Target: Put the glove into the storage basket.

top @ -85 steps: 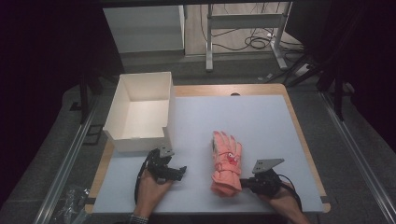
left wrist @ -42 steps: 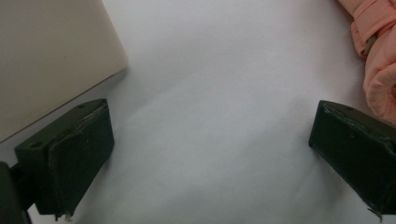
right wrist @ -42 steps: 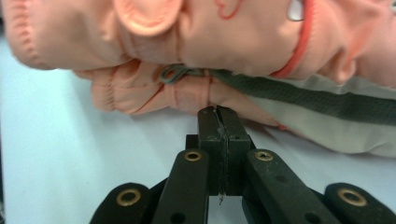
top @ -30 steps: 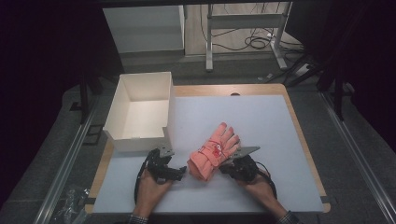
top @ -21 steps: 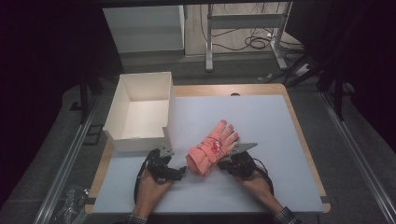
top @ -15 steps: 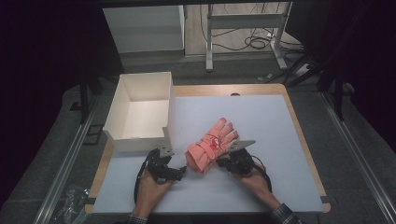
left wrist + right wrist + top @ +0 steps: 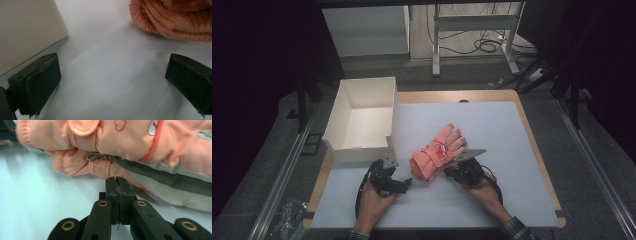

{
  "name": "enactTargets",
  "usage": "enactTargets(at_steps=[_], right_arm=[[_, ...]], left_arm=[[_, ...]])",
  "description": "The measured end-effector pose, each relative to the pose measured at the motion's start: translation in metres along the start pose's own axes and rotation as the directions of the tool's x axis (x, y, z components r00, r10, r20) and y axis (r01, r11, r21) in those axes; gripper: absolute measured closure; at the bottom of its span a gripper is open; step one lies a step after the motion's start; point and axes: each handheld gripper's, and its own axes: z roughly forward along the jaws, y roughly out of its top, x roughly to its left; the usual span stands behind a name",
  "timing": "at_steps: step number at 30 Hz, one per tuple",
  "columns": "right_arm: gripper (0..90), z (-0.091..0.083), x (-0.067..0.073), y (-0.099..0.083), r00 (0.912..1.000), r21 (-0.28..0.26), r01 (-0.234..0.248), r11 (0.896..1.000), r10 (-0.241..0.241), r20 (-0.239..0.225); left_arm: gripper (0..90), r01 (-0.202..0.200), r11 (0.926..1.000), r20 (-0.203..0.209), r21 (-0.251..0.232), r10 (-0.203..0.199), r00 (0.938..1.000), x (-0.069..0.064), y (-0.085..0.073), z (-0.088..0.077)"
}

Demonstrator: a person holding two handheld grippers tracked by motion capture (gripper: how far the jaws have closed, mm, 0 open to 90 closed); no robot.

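Your right claw point(image 7: 117, 182) is pressed together at the pink glove's point(image 7: 438, 152) edge, mid-tabletop point(image 7: 492, 125); whether fabric is pinched is unclear. Your left claw point(image 7: 112, 82) stands apart beside the white box point(image 7: 362, 115).

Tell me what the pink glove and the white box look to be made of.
Glove: soft fabric; smooth, faintly shiny pink shell with stitched seams in the right gripper view, ribbed knit cuff in the left gripper view, probably synthetic. Box: matte off-white, thin flat walls with sharp folded corners; likely cardboard, though thin plastic board is possible.
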Motion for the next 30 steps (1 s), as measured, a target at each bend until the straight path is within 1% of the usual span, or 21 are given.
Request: enactTargets(at_steps=[4, 11, 12, 14, 17, 20, 22, 24, 27, 28, 30], right_arm=[[81.0, -0.011, -0.002, -0.003, 0.9996, -0.006, 0.013, 1.0, -0.013, 0.023], [68.6, -0.032, -0.013, -0.013, 0.9981, -0.016, -0.005, 1.0, 0.006, 0.062], [65.5, -0.036, -0.015, -0.015, 0.9972, -0.016, -0.008, 1.0, 0.009, 0.074], [61.6, -0.042, -0.018, -0.017, 0.9965, -0.019, -0.006, 1.0, 0.007, 0.084], [54.8, -0.048, -0.021, -0.021, 0.9932, -0.014, -0.002, 1.0, 0.004, 0.116], [45.2, -0.053, -0.027, -0.027, 0.9882, -0.007, 0.001, 1.0, 0.0, 0.153], [41.2, -0.055, -0.031, -0.031, 0.9828, -0.001, 0.001, 1.0, -0.001, 0.184], [35.3, -0.058, -0.038, -0.037, 0.9755, 0.001, -0.008, 1.0, 0.007, 0.22], [29.2, -0.062, -0.046, -0.043, 0.971, -0.005, -0.031, 1.0, 0.031, 0.237], [27.7, -0.063, -0.048, -0.045, 0.9693, 0.001, -0.033, 0.999, 0.032, 0.244], [25.4, -0.065, -0.054, -0.05, 0.96, 0.005, -0.041, 0.999, 0.038, 0.278]], left_arm=[[0.2, -0.001, 1.0, -0.001, 0.0, 0.001, 1.0, 0.0, 0.0, 0.0], [0.5, -0.001, 1.0, -0.002, 0.002, 0.001, 1.0, -0.001, 0.0, 0.0], [0.5, -0.002, 1.0, -0.004, 0.003, 0.002, 1.0, -0.001, 0.0, 0.0], [0.6, -0.002, 1.0, -0.004, 0.002, 0.002, 1.0, -0.001, 0.0, 0.0], [0.6, -0.003, 1.0, -0.004, 0.002, 0.003, 1.0, -0.001, 0.0, 0.0], [0.6, 0.006, 1.0, 0.0, -0.003, -0.006, 1.0, -0.001, 0.0, 0.0], [0.5, 0.007, 1.0, 0.0, -0.004, -0.007, 1.0, 0.0, 0.0, 0.0], [0.5, 0.008, 1.0, 0.001, -0.004, -0.008, 1.0, 0.0, 0.0, 0.0], [0.4, 0.008, 1.0, 0.001, -0.004, -0.008, 1.0, 0.0, 0.0, 0.0], [0.4, 0.009, 1.0, 0.001, -0.004, -0.009, 1.0, 0.0, 0.0, 0.0], [0.4, 0.009, 1.0, 0.002, -0.004, -0.009, 1.0, 0.0, 0.0, 0.0]])
